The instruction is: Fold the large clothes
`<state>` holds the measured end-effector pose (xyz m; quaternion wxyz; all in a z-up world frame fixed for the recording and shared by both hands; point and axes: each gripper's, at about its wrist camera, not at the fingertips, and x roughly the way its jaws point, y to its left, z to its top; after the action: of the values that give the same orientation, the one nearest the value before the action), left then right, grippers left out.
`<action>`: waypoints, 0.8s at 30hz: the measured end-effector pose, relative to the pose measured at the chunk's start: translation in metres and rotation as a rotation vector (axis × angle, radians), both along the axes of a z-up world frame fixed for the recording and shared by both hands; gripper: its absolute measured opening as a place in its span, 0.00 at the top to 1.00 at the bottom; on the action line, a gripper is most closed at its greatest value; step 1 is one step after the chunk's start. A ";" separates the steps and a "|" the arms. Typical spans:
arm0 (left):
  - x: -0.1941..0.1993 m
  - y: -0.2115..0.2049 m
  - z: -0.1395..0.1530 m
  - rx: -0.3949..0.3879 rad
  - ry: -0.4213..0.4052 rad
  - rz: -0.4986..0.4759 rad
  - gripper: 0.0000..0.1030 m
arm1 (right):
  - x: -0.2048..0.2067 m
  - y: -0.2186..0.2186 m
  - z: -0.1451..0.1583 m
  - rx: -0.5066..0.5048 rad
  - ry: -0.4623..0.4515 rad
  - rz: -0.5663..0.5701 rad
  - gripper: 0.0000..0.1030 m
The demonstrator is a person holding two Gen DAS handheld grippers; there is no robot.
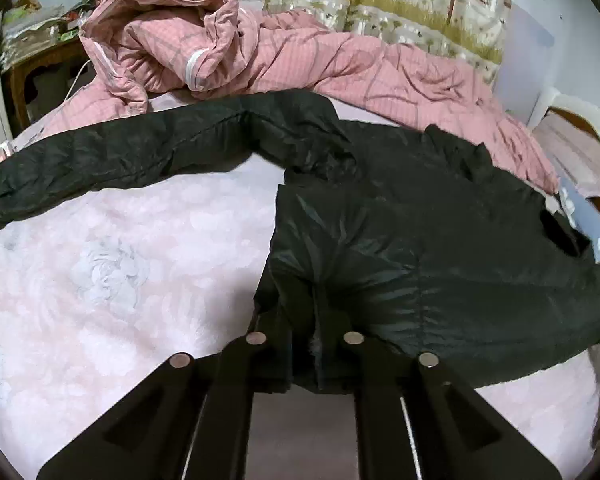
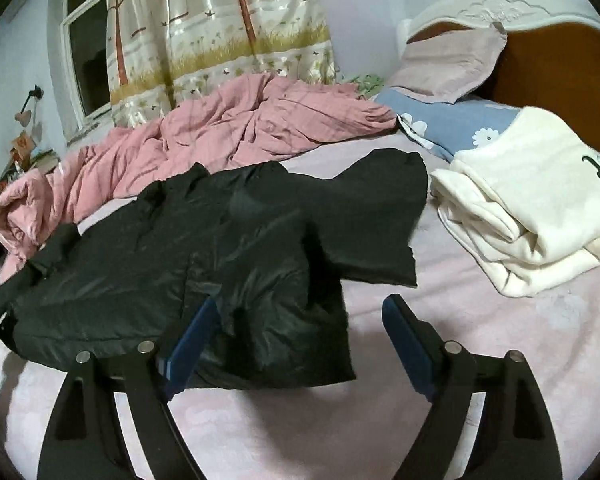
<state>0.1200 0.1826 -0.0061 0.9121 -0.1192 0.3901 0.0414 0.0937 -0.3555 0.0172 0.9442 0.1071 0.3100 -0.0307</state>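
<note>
A black padded jacket (image 1: 420,240) lies on a pink floral bed sheet (image 1: 120,260). One sleeve (image 1: 100,160) stretches out to the left. My left gripper (image 1: 304,312) is shut on the jacket's near hem and the fabric bunches between its fingers. In the right wrist view the jacket (image 2: 160,248) lies spread, with its other sleeve (image 2: 372,216) folded over to the right. My right gripper (image 2: 300,320) is open, its blue-padded fingers (image 2: 192,340) astride the jacket's near right corner, just above the sheet (image 2: 480,340).
A rumpled pink quilt (image 1: 300,60) lies behind the jacket. A folded cream garment (image 2: 540,200) sits right, beside a blue flowered pillow (image 2: 452,124) and a headboard (image 2: 560,56). A curtain (image 2: 220,32) and window (image 2: 88,52) are behind.
</note>
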 end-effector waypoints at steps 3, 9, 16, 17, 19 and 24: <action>0.000 0.011 0.001 -0.045 -0.017 0.028 0.43 | 0.013 -0.010 -0.012 0.070 0.079 -0.001 0.16; 0.013 0.034 -0.023 -0.420 0.057 -0.113 0.29 | 0.042 -0.020 -0.055 0.321 0.263 0.092 0.16; 0.023 0.021 -0.028 -0.315 0.091 -0.106 0.31 | 0.043 -0.012 -0.055 0.282 0.225 0.092 0.16; 0.023 0.020 -0.029 -0.310 0.094 -0.105 0.41 | 0.043 -0.011 -0.055 0.278 0.223 0.093 0.16; 0.025 0.019 -0.030 -0.317 0.101 -0.112 0.63 | 0.044 -0.010 -0.054 0.274 0.218 0.092 0.19; 0.017 0.019 -0.027 -0.340 0.058 -0.115 0.83 | 0.042 -0.005 -0.053 0.239 0.210 0.104 0.68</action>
<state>0.1368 0.2018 -0.0327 0.8681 -0.2480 0.4236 -0.0740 0.1362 -0.3605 -0.0361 0.8874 0.1986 0.4137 0.0441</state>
